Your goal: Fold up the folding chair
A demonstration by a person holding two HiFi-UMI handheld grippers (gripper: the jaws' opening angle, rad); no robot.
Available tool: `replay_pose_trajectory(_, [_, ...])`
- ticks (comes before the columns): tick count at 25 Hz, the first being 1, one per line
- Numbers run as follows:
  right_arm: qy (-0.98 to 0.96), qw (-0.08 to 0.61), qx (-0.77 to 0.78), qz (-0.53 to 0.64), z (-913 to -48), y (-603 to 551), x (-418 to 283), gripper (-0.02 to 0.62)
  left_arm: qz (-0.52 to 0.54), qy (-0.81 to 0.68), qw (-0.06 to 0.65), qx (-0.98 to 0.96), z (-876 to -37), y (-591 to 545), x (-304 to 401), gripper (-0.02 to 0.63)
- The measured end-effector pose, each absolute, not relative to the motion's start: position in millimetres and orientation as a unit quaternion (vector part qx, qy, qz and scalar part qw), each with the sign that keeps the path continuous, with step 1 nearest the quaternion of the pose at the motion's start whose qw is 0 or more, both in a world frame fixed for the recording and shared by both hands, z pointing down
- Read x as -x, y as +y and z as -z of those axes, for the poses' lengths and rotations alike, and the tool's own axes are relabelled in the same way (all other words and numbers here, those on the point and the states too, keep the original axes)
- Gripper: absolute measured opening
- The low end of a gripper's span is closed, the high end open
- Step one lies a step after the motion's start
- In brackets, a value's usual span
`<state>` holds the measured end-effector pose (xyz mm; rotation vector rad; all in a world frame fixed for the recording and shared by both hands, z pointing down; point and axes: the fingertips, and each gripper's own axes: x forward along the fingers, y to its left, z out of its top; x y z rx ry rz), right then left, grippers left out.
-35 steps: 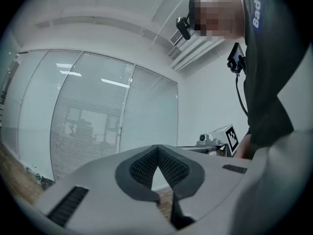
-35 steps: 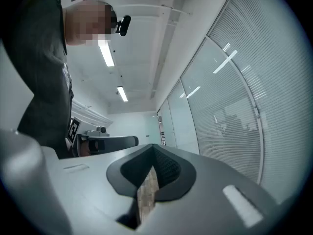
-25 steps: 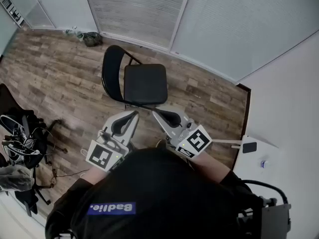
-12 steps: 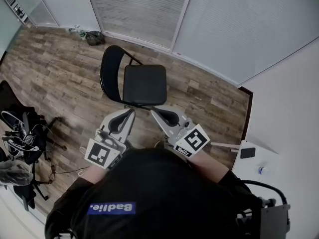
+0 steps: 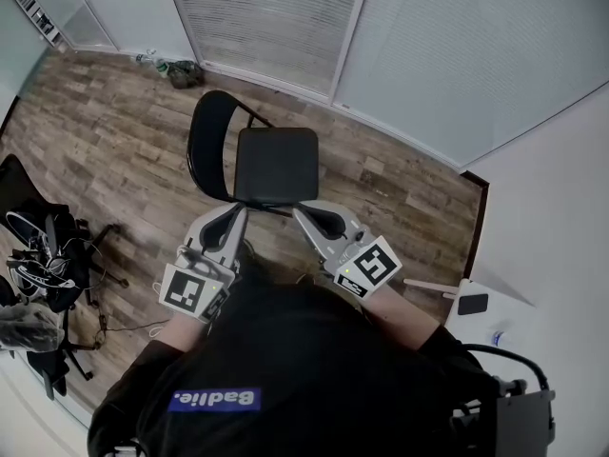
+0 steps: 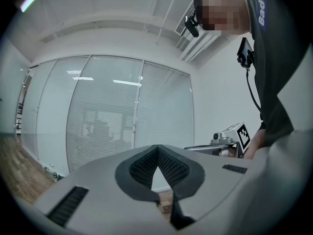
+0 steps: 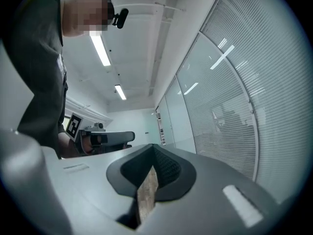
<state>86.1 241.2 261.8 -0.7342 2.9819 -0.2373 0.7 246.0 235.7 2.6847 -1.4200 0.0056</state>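
Where the folding chair (image 5: pixel 276 165) stands: on the wood floor (image 5: pixel 105 150), well out from the wall of blinds (image 5: pixel 266 17), straight ahead of the person.
Chair state: unfolded, black seat level, oval backrest (image 5: pixel 207 146) upright at the seat's left in the head view, thin dark frame showing behind and beneath.
Left gripper (image 5: pixel 236 221): held out level, tip towards the seat's near left corner; contact with the chair cannot be told from the head view.
Left jaws: shut, ribbed pads (image 6: pixel 142 168) meeting at the tip, nothing between them; only a sliver of floor shows through the slot below.
Right gripper (image 5: pixel 314 219): held out level, tip just short of the seat's near right corner, marker cube (image 5: pixel 367 268) back by the hand.
Right jaws: shut, pads (image 7: pixel 168 168) pressed together and empty; a strip of wood floor shows through the slot.
Cross views: each gripper's camera catches the other gripper off to the side, the left gripper view the right one's marker cube, the right gripper view the left one's.
Person: black top (image 5: pixel 304 369), both arms forward.
Left edge: tangle of cables and dark gear (image 5: pixel 43 265) on the floor.
Far wall: small dark bundle (image 5: pixel 181 72) at its foot.
Right edge: white tabletop (image 5: pixel 500 288) corner with a flat dark item (image 5: pixel 473 304) on it.
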Motion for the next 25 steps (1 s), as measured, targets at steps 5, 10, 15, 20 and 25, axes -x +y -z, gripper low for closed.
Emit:
replay_pose_trajectory(5, [0.964, 0.022, 0.252, 0.08, -268.9, 206.8, -72.5, 0.0, 0.001, -0.473, 0.054, -0.88, -240.4, 205.7, 22.9, 0.005])
replay_pose_trajectory(10, [0.957, 0.015, 0.276, 0.088, -274.6, 167.1, -51.6, 0.0, -0.014, -0.457, 0.062, -0.887, -250.8, 166.2, 52.7, 0.005])
replay_pose_trajectory(15, [0.951, 0.009, 0.294, 0.095, -284.5, 127.9, -26.8, 0.002, -0.011, -0.461, 0.065, -0.885, -258.4, 120.4, 88.6, 0.005])
replay_pose_trajectory(20, [0.943, 0.001, 0.319, 0.098, -289.6, 94.1, -2.8, 0.002, -0.025, -0.456, 0.071, -0.887, -268.9, 86.8, 126.6, 0.005])
replay_pose_trajectory(25, [0.933, 0.0, 0.346, 0.095, -289.8, 64.1, 11.7, 0.002, -0.026, -0.439, 0.07, -0.895, -276.3, 59.5, 154.0, 0.005])
